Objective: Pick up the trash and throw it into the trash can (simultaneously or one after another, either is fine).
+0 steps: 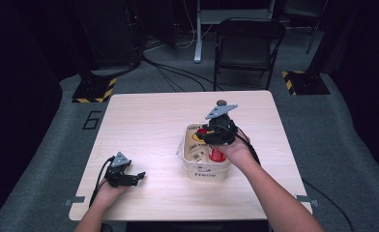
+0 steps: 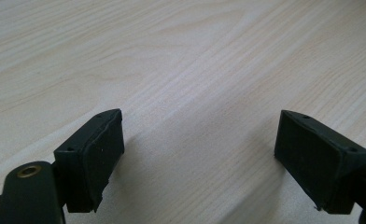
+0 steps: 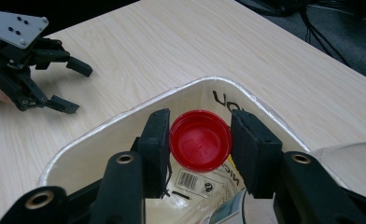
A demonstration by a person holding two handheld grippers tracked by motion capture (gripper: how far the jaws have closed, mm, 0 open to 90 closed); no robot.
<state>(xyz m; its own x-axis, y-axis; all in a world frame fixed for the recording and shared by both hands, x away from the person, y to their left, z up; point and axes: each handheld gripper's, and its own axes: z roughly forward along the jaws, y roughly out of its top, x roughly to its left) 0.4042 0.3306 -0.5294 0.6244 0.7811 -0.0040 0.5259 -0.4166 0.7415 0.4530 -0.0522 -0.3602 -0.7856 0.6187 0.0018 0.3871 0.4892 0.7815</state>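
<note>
The right gripper (image 3: 199, 140) pinches a red bottle cap (image 3: 200, 140) between its jaws, inside a white tub (image 1: 192, 170) on the pale wood table (image 1: 149, 121). The tub's front reads "Hello"; packets with a barcode and black lettering lie inside. The left gripper (image 1: 138, 176) rests low near the table's front left, jaws spread over bare wood, well apart from the tub. Both forearms reach in from the near edge. Beyond lie grey carpet, a black folding chair (image 1: 248, 43), cables and hazard-striped bases (image 1: 94, 90)
</note>
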